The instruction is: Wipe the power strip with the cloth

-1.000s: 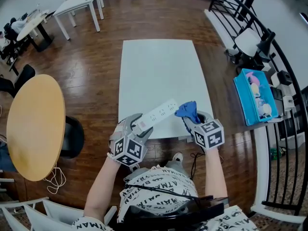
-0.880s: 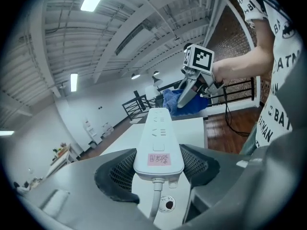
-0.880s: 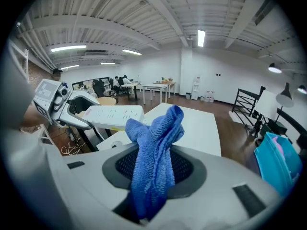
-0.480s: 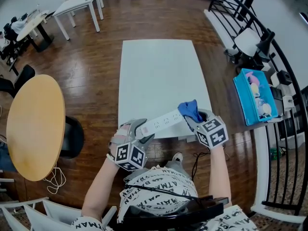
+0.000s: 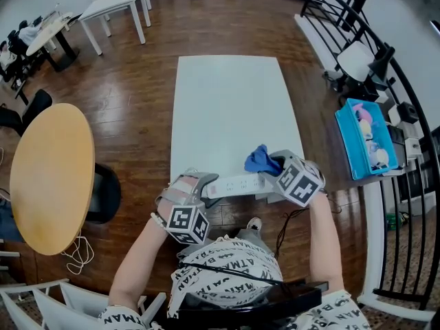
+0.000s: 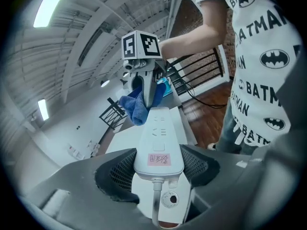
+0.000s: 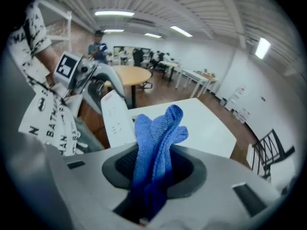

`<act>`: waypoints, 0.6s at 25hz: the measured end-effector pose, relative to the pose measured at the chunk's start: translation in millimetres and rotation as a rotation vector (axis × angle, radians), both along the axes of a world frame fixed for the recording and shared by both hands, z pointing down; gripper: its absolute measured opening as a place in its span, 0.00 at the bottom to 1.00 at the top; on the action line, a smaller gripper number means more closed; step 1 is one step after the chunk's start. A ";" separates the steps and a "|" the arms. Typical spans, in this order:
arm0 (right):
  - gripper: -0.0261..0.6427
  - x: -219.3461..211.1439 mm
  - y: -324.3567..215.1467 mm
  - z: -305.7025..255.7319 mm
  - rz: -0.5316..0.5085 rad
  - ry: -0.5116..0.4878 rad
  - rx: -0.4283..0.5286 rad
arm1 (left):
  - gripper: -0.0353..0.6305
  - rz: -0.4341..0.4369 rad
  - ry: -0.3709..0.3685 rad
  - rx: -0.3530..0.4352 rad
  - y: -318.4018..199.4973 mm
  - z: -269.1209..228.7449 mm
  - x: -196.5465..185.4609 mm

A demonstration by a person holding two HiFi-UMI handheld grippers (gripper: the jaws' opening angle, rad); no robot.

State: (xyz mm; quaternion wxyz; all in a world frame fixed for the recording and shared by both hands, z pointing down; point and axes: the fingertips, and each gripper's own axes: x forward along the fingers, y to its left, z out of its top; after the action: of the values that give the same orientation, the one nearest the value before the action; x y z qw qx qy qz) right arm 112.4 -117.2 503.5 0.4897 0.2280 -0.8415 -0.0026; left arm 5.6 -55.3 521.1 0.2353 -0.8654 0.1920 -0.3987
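Note:
A white power strip (image 5: 237,184) (image 6: 159,143) is held lifted over the near edge of the white table (image 5: 230,108). My left gripper (image 5: 199,184) (image 6: 158,166) is shut on its cord end, pads pressing both sides. My right gripper (image 5: 269,165) (image 7: 154,164) is shut on a bunched blue cloth (image 5: 260,160) (image 7: 157,143). The cloth sits at the strip's far end, touching it in the left gripper view (image 6: 136,107). The strip (image 7: 116,116) shows to the left of the cloth in the right gripper view.
A round wooden table (image 5: 49,177) stands at the left. A blue bin (image 5: 364,139) with small items and a black railing (image 5: 385,81) are at the right. White tables (image 5: 113,9) stand farther back. A person's patterned shirt (image 5: 227,273) fills the bottom.
The power strip has swung from a slant toward level and come nearer the table's front edge. The right gripper rolled and carried the cloth down onto the strip's far end.

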 end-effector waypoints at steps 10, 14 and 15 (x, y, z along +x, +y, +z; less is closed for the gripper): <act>0.25 -42.7 36.1 1.9 -0.369 0.130 -0.089 | 0.48 0.107 -0.080 -0.016 15.0 10.4 12.3; 0.25 -68.5 42.4 -4.0 -0.420 0.107 -0.075 | 0.48 0.124 -0.076 -0.017 18.7 10.1 17.4; 0.25 -71.8 43.1 -3.8 -0.440 0.119 -0.066 | 0.48 0.128 -0.077 -0.016 19.5 10.4 18.2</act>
State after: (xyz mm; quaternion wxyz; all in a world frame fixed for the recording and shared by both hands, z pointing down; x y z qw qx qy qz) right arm 40.6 -74.0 499.7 0.5335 0.0224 -0.8401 -0.0954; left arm 23.7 -35.8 531.5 0.2607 -0.8617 0.1237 -0.4174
